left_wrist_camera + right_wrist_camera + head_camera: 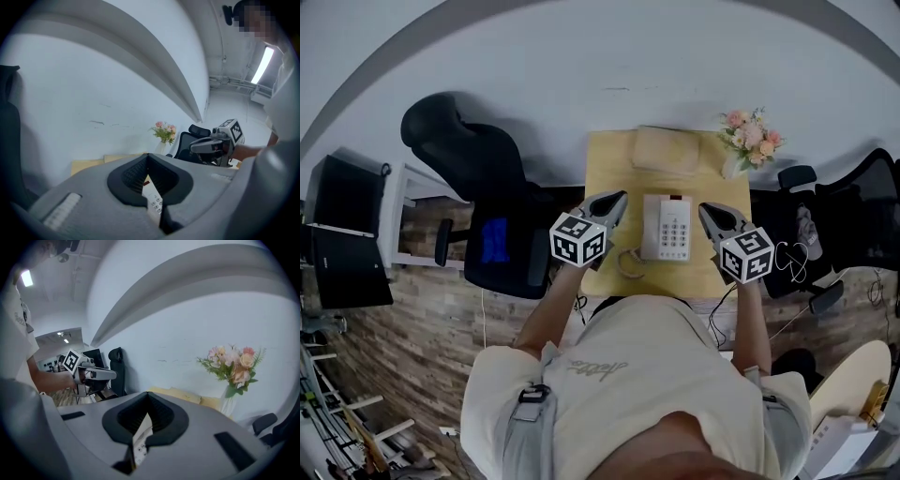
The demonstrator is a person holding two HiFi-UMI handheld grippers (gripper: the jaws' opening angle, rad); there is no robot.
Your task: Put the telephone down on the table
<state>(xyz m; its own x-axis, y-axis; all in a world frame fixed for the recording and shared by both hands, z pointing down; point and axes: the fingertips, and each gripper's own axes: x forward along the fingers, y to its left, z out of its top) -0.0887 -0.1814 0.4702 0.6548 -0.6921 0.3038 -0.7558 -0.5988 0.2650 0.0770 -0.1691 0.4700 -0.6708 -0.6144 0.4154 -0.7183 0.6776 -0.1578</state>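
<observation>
A white telephone (667, 228) with a keypad lies flat on the small yellow table (609, 159), its coiled cord (628, 264) trailing at the near left. My left gripper (619, 197) hovers just left of it, jaws shut and empty. To its right my right gripper (703, 208) is also shut, holding nothing. In the left gripper view the jaws (148, 155) meet, with a sliver of the telephone (153, 200) below them and the right gripper (208, 146) beyond. In the right gripper view the shut jaws (148, 394) frame the telephone (139, 440), and the left gripper (101, 374) shows at left.
A beige pad (666, 150) lies at the table's far edge, against the white wall. A vase of pink flowers (750, 136) stands at the far right corner. Black office chairs flank the table at left (478, 159) and right (853, 202). Dark monitors (342, 244) stand far left.
</observation>
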